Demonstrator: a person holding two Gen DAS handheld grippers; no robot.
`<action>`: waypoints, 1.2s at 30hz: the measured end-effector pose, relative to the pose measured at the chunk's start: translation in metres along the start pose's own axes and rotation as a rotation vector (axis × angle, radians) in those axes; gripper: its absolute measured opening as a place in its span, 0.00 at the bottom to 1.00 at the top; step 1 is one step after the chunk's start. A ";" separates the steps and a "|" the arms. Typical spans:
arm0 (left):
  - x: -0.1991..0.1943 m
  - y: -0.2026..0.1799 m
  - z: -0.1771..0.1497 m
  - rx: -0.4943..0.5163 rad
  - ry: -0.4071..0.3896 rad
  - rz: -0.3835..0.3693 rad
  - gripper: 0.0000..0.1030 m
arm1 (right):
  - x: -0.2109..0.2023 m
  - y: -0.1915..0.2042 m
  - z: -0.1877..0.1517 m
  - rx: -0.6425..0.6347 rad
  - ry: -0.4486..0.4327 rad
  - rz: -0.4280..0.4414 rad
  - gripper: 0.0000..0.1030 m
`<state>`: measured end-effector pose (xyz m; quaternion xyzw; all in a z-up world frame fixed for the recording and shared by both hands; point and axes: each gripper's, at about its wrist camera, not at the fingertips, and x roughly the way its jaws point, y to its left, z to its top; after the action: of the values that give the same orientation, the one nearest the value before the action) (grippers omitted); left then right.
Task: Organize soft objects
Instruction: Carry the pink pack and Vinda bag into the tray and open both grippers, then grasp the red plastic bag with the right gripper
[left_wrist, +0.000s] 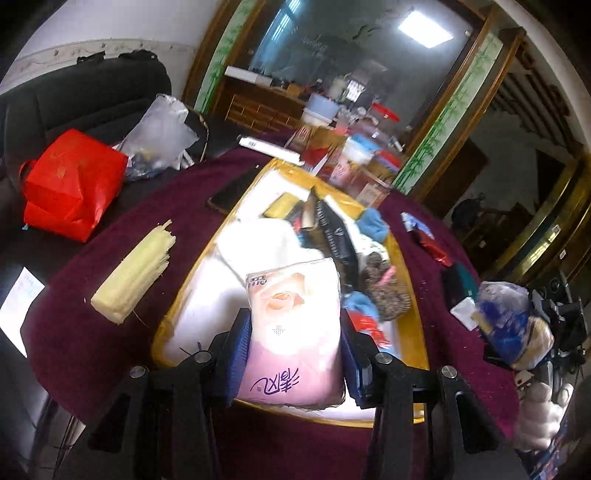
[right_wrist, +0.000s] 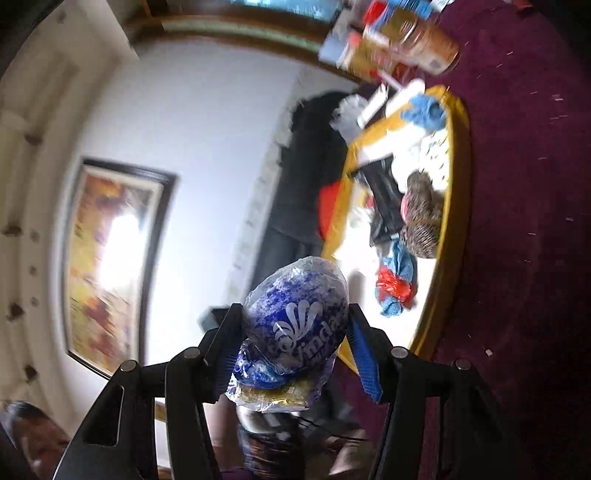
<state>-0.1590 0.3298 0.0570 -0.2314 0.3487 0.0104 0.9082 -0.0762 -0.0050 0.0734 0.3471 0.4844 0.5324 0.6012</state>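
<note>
Both grippers held soft packets above the table.
The left gripper (left_wrist: 295, 354) clamped a pink tissue pack (left_wrist: 295, 325) over the yellow-rimmed tray (left_wrist: 166, 325); the right gripper (right_wrist: 291, 347) squeezed a blue plastic-wrapped bundle (right_wrist: 299, 317) beside that tray's edge, above the maroon cloth (right_wrist: 517, 258).

L tool (left_wrist: 295, 345) clamped on load, R tool (right_wrist: 291, 345) likewise, white-gloved hand (left_wrist: 539, 417)

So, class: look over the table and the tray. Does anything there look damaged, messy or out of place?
Yes. A pale yellow stalk with a splintered, frayed end lies on the maroon cloth, left of the tray; it is no soft object. In the tray, blue cloths and a black packet lie jumbled.
</note>
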 end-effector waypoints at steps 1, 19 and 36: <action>0.005 -0.001 0.001 0.013 0.014 0.010 0.46 | 0.017 0.001 0.002 -0.014 0.029 -0.036 0.54; -0.040 0.050 0.001 -0.179 -0.139 0.006 0.70 | 0.174 0.009 -0.020 -0.319 0.316 -0.570 0.54; -0.049 0.014 -0.007 -0.131 -0.142 -0.025 0.78 | 0.086 0.039 -0.031 -0.466 0.058 -0.702 0.74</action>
<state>-0.2031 0.3464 0.0784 -0.2933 0.2790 0.0382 0.9136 -0.1206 0.0836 0.0825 0.0006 0.4564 0.4002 0.7947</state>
